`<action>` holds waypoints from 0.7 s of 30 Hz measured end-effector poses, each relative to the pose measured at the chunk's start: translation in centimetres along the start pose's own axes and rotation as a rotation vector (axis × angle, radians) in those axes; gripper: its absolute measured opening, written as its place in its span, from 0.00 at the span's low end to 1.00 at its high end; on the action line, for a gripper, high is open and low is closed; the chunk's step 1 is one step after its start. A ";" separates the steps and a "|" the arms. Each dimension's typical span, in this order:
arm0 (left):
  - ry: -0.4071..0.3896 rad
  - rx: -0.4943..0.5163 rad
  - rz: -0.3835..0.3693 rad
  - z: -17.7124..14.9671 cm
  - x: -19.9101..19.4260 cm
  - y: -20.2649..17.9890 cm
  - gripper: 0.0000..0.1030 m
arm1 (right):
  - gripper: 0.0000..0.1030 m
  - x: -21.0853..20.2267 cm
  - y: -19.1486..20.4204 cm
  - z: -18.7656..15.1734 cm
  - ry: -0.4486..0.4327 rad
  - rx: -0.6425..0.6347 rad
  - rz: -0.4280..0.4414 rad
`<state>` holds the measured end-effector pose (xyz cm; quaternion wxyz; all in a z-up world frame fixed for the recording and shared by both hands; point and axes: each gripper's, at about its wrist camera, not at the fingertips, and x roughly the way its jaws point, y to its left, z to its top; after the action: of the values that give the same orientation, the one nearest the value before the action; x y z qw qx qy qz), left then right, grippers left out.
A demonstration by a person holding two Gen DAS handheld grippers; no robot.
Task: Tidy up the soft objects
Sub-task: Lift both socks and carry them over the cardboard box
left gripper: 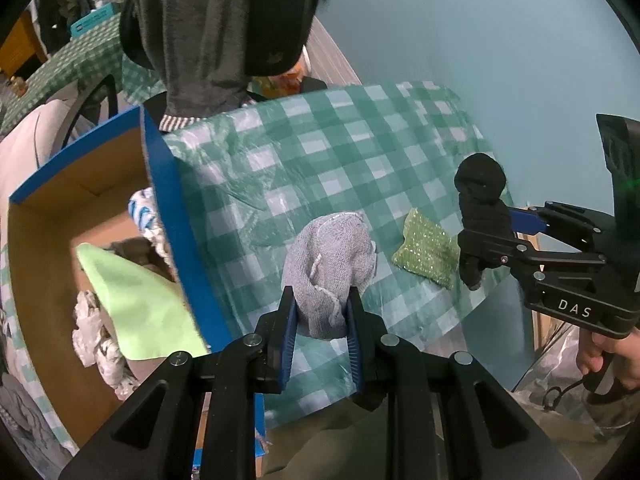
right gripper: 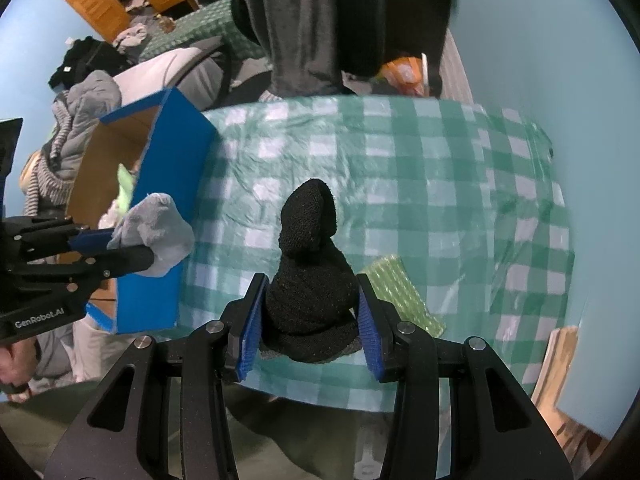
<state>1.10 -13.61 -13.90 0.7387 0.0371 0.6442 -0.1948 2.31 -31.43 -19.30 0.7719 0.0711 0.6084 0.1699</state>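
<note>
My left gripper is shut on a grey towel bundle and holds it above the checked tablecloth, just right of the blue cardboard box; it also shows in the right wrist view. My right gripper is shut on a rolled black sock, held above the table's near edge; the sock also shows in the left wrist view. A green sparkly cloth lies flat on the tablecloth between the two grippers and shows beside the right fingers.
The blue box holds a light green cloth, a blue-striped piece and crumpled white material. A person in grey clothes stands at the table's far side. The green checked tablecloth covers the table. Clothes pile up behind the box.
</note>
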 end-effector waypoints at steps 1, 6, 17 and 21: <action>-0.007 -0.006 0.001 0.0 -0.3 0.2 0.22 | 0.41 -0.1 0.2 0.2 -0.004 -0.007 0.002; -0.034 -0.045 0.008 -0.1 -1.7 1.2 0.22 | 0.41 -1.1 1.7 1.4 -0.026 -0.052 0.018; -0.080 -0.138 0.034 -0.8 -3.7 3.8 0.22 | 0.41 -1.2 5.4 3.9 -0.042 -0.173 0.057; -0.098 -0.176 0.044 -1.3 -4.4 4.9 0.22 | 0.41 -0.9 7.0 4.8 -0.042 -0.225 0.072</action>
<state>1.13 -7.60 -10.81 0.7739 -0.0235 0.6209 -0.1228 5.53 -24.73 -15.02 0.7810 0.0092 0.5663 0.2633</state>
